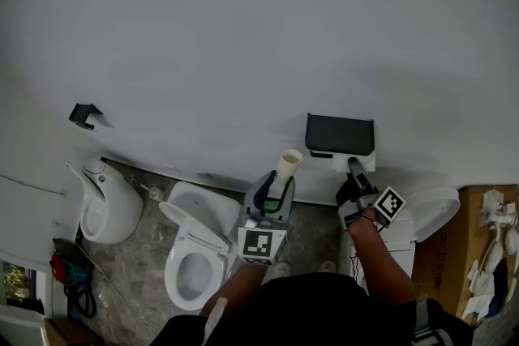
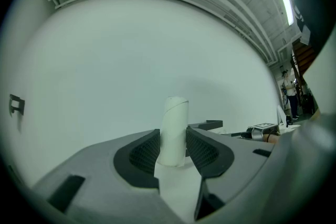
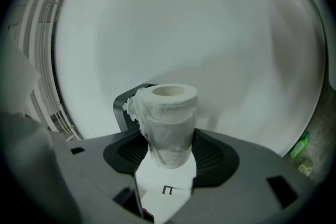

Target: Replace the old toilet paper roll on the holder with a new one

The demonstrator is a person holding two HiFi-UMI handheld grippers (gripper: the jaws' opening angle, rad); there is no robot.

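The new toilet paper roll point(image 3: 168, 122) stands upright between the jaws of the right gripper point(image 3: 167, 152). The jaws pinch its lower half, and a torn loose flap hangs on its left side. In the head view the right gripper holds the roll just under the black holder point(image 1: 340, 134), which is fixed to the white wall point(image 1: 243, 28). I cannot tell whether the roll touches the holder. In the right gripper view the holder shows as a dark edge right behind the roll.

The old bare cardboard core point(image 2: 175, 128) is clamped upright between the jaws of the left gripper point(image 2: 173, 147), with its top end well clear of the pads. In the head view the left gripper sits to the left of the holder and a little lower. It is apart from the right gripper, and the core's open end is tilted up toward the wall.

Below the grippers a white toilet point(image 1: 195, 255) with its lid up stands on the grey marbled floor point(image 1: 146, 247). A smaller white bowl point(image 1: 105, 207) stands to its left against the wall. A black hook point(image 1: 83, 116) is fixed to the wall above that bowl. A cardboard box point(image 1: 450, 243) stands at the right edge of the floor.
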